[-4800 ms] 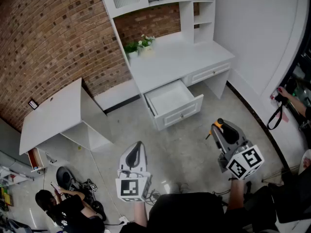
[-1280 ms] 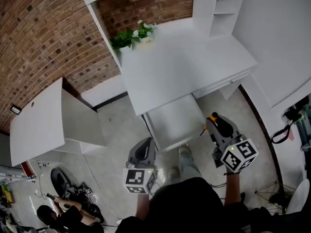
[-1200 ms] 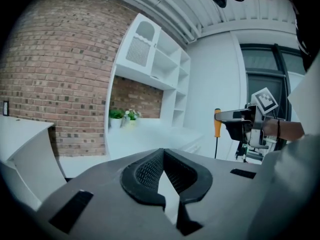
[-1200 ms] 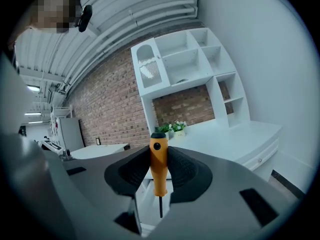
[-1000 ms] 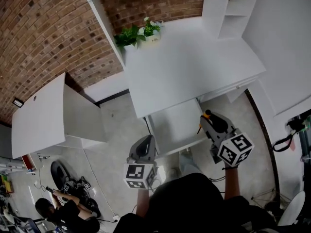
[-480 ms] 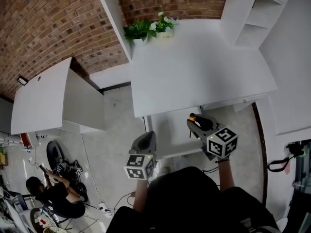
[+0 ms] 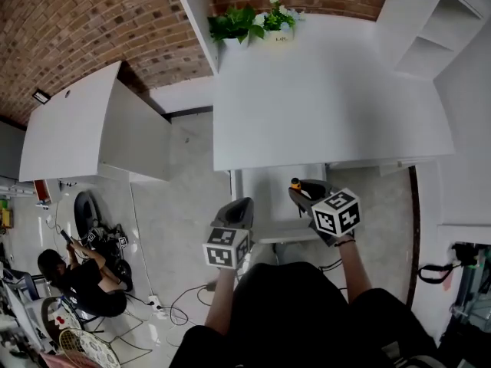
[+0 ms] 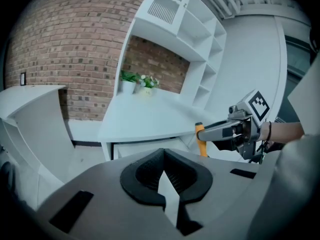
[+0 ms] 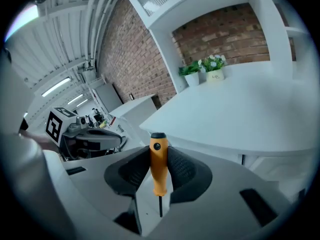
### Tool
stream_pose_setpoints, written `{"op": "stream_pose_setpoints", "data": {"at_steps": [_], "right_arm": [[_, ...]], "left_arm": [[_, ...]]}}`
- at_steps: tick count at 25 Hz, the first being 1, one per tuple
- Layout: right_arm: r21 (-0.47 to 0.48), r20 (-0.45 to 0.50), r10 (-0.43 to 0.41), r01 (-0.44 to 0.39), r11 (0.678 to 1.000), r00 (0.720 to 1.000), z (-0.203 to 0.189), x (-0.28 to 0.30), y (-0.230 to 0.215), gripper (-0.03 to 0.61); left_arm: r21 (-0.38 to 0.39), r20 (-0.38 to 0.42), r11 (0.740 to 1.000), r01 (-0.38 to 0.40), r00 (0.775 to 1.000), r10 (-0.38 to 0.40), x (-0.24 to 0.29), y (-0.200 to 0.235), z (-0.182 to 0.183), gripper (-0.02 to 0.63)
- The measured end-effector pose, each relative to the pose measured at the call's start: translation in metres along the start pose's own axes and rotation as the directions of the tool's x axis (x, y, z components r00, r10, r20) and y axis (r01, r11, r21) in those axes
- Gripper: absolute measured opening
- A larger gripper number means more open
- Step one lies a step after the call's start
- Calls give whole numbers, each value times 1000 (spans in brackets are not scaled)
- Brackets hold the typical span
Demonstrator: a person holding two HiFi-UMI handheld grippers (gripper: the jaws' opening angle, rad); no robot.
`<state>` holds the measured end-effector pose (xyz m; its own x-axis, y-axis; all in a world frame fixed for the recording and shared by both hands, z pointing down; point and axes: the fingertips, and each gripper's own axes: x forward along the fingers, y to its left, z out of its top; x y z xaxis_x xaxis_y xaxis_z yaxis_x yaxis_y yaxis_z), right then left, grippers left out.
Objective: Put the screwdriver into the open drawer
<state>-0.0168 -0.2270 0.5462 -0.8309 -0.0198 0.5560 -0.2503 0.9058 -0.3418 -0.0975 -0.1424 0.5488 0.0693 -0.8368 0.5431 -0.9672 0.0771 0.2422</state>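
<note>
An orange-handled screwdriver (image 9: 158, 165) stands upright, shaft down, between the pads of my right gripper (image 9: 158, 156), which is shut on its handle. In the head view the right gripper (image 7: 299, 189) hangs over the open white drawer (image 7: 270, 194), which juts out from under the desk's front edge, and the screwdriver's handle (image 7: 294, 183) pokes up at the gripper's tip. My left gripper (image 7: 239, 208) floats just left of the drawer's front left corner. In its own view its fingertips touch, so the left gripper (image 8: 163, 151) is shut and empty. That view shows the screwdriver (image 8: 200, 143) at the right.
The white desk (image 7: 330, 90) carries potted plants (image 7: 253, 21) at its back and a shelf unit (image 7: 430, 29) on the right. A white cabinet (image 7: 77, 129) stands left of it. Cables (image 7: 176, 313) and a seated person (image 7: 77, 274) are on the floor.
Both grippers have sunk and come in toward the desk. The right one, still holding the screwdriver, now hangs over the drawer. The left stays shut beside it.
</note>
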Motion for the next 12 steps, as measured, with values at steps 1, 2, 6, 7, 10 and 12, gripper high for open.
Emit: {"op": "stream_pose_setpoints", "data": {"at_steps": [1,2,6,7,10,12], "right_arm": [[2,-24,1,-1,1000,1000,-6,7,-1,115],[6,-46,2,-2,1000,999,-12,13,-3,115],[51,-106,12,-6,999,994,-32,41,-10,115],[65,-122,11,-3,998,992,-38,47,-13,115],[83,-176,-7,22,996,984,-54,63,-24,114],[96,-201,-22,42,994,979,-64,74,-30,114]], "left_arm": [[-4,-10,1000,6,1000,-6,3,1,-3,8],[-8,-21,1000,13,1000,-14,6,2,-7,9],[-26,-69,999,33,997,-34,20,11,-19,8],[-28,-75,999,41,996,-43,24,13,-21,9],[-31,-93,998,62,994,-65,36,17,-25,9],[-39,-110,997,70,991,-74,43,22,-30,8]]}}
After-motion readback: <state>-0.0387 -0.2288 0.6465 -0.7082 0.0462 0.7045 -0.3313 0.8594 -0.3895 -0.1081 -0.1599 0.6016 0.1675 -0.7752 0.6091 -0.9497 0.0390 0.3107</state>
